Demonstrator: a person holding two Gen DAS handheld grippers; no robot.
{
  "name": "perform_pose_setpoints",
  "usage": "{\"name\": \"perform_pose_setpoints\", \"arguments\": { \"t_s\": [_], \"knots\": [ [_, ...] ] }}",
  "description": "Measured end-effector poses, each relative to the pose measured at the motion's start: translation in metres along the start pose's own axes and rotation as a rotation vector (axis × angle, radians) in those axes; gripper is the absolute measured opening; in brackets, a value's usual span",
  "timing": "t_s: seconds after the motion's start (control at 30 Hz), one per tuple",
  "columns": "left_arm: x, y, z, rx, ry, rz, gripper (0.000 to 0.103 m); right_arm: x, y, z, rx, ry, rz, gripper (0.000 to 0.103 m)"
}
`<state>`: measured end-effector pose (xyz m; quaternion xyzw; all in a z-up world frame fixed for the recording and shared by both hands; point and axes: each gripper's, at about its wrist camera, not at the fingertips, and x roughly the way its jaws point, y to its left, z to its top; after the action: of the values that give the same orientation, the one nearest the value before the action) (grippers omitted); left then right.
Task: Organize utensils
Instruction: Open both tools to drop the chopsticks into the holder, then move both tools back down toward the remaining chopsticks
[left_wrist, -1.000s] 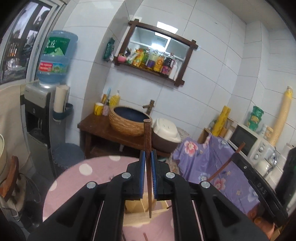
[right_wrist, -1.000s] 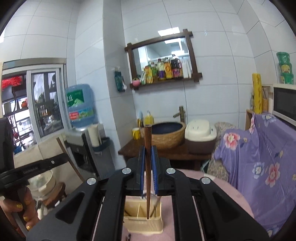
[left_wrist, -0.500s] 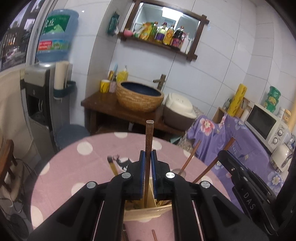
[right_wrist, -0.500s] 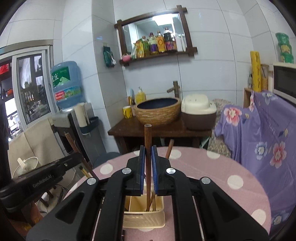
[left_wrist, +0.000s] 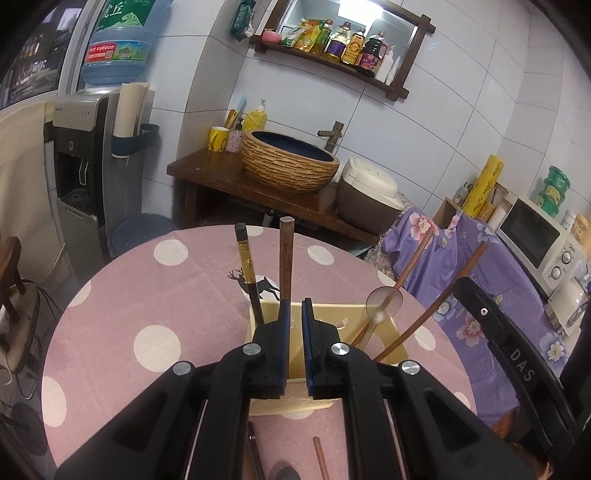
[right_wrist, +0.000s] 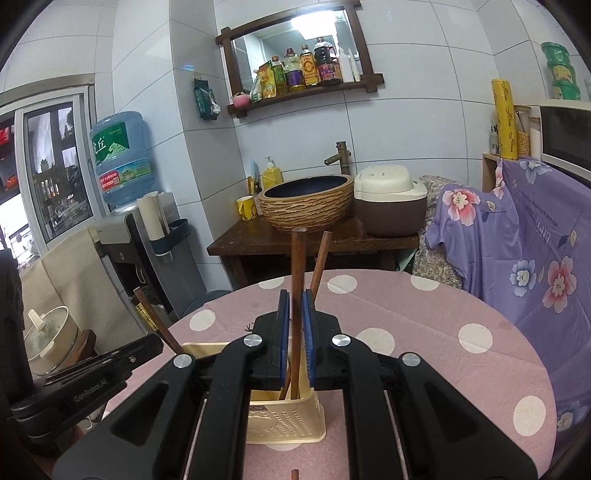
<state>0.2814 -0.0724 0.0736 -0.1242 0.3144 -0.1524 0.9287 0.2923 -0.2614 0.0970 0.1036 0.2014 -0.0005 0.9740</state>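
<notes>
A cream plastic utensil holder (left_wrist: 332, 314) (right_wrist: 288, 421) stands on the pink polka-dot table (left_wrist: 147, 295). My left gripper (left_wrist: 294, 314) is just above it, jaws slightly parted; a brown wooden chopstick (left_wrist: 285, 258) leans on the left pad, standing in the holder beside a black chopstick (left_wrist: 246, 269). My right gripper (right_wrist: 294, 306) has its jaws slightly apart around a brown chopstick (right_wrist: 297, 266) whose tip rests in the holder, next to another chopstick (right_wrist: 320, 258). A spoon (left_wrist: 382, 301) and more chopsticks lean in the holder.
Loose utensils lie on the table below the left gripper: a chopstick (left_wrist: 320, 458) and a spoon bowl (left_wrist: 282, 472). Beyond the table stand a wooden washstand with a basin (right_wrist: 306, 203), a rice cooker (right_wrist: 389, 203), a water dispenser (left_wrist: 85, 155) and a purple floral cover (right_wrist: 524, 240).
Both grippers came down over the holder with their chopsticks. The jaws of both have parted a little and the chopsticks now stand in the holder.
</notes>
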Motion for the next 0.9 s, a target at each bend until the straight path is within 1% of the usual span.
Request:
{"name": "perform_pose_setpoints", "arguments": {
  "t_s": [0.07, 0.1, 0.13, 0.2, 0.27, 0.33, 0.37, 0.43, 0.57, 0.63, 0.7, 0.77, 0.8, 0.87, 0.9],
  "knots": [
    [-0.007, -0.001, -0.005, 0.015, -0.010, 0.000, 0.016, -0.002, 0.000, -0.004, -0.001, -0.001, 0.001, 0.010],
    [-0.011, -0.001, -0.008, 0.020, -0.021, 0.000, 0.026, -0.005, 0.000, -0.006, -0.002, -0.003, -0.003, 0.016],
    [-0.016, -0.001, -0.011, 0.026, -0.032, -0.002, 0.038, -0.007, -0.001, -0.008, -0.002, -0.009, -0.006, 0.028],
    [-0.028, -0.001, -0.021, 0.049, -0.057, 0.000, 0.050, -0.019, -0.001, -0.014, -0.003, -0.043, -0.005, 0.043],
    [-0.039, -0.001, -0.032, 0.077, -0.065, 0.004, 0.056, -0.030, -0.001, -0.021, -0.014, -0.065, -0.007, 0.044],
    [-0.047, 0.003, -0.046, 0.085, -0.061, 0.012, 0.068, -0.042, -0.001, -0.028, -0.019, -0.071, -0.011, 0.044],
    [-0.050, 0.007, -0.055, 0.084, -0.055, 0.017, 0.071, -0.048, -0.001, -0.036, -0.024, -0.070, -0.017, 0.044],
    [-0.052, 0.015, -0.070, 0.075, -0.041, 0.039, 0.080, -0.055, 0.001, -0.051, -0.048, -0.045, -0.011, 0.045],
    [-0.046, 0.031, -0.101, 0.073, 0.008, 0.112, 0.086, -0.058, 0.001, -0.087, -0.081, 0.044, -0.009, 0.046],
    [-0.041, 0.038, -0.116, 0.073, 0.051, 0.121, 0.090, -0.056, 0.000, -0.109, -0.087, 0.103, -0.021, 0.046],
    [-0.037, 0.043, -0.128, 0.069, 0.087, 0.119, 0.091, -0.054, -0.003, -0.128, -0.090, 0.150, -0.033, 0.046],
    [-0.031, 0.049, -0.140, 0.069, 0.125, 0.146, 0.091, -0.051, -0.007, -0.144, -0.077, 0.194, -0.038, 0.046],
    [-0.030, 0.052, -0.145, 0.072, 0.142, 0.155, 0.090, -0.050, -0.008, -0.152, -0.072, 0.216, -0.043, 0.046],
    [-0.026, 0.060, -0.153, 0.058, 0.178, 0.160, 0.085, -0.050, -0.011, -0.165, -0.059, 0.240, -0.063, 0.046],
    [-0.025, 0.063, -0.157, 0.044, 0.196, 0.153, 0.078, -0.052, -0.014, -0.171, -0.047, 0.251, -0.074, 0.046]
  ]
}}
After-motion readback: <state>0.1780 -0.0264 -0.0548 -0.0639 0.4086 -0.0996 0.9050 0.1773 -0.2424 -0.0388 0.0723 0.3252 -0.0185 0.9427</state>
